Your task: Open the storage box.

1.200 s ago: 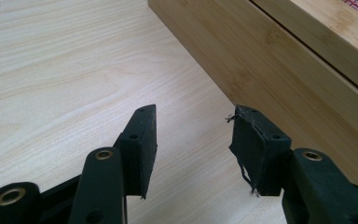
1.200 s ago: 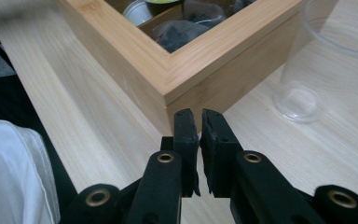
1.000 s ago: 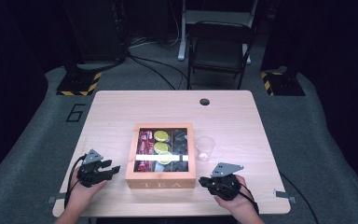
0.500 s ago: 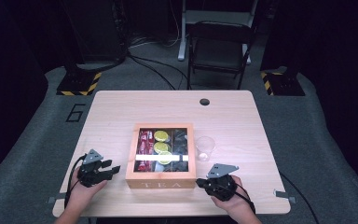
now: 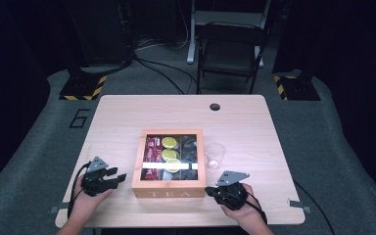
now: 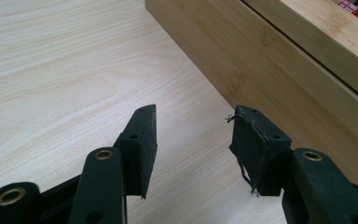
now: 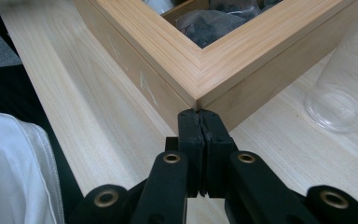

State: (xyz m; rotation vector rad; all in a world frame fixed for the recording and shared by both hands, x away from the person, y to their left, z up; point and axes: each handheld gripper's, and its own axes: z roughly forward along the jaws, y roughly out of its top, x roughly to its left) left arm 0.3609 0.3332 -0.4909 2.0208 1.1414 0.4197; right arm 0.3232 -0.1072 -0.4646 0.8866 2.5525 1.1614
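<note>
table (image 5: 127,122): pale matt wood, fine grain | box (image 7: 242,60) just ahead of pressed-together right fingers (image 7: 189,135): smooth light wood | cup (image 7: 349,88): clear glossy plastic | left fingers (image 6: 254,144): matt black, frayed pad

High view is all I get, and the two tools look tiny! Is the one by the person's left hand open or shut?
Observer: Open. In the left gripper view the left tool has its jaws spread, with bare table between them.
Operator: And the other one?
Observer: The right tool is shut, jaws pressed together with nothing between them, pointing at the near corner of the tea box.
Operator: Is anything worn out?
Observer: Yes, the left tool has a frayed pad with loose threads hanging off it.
</note>
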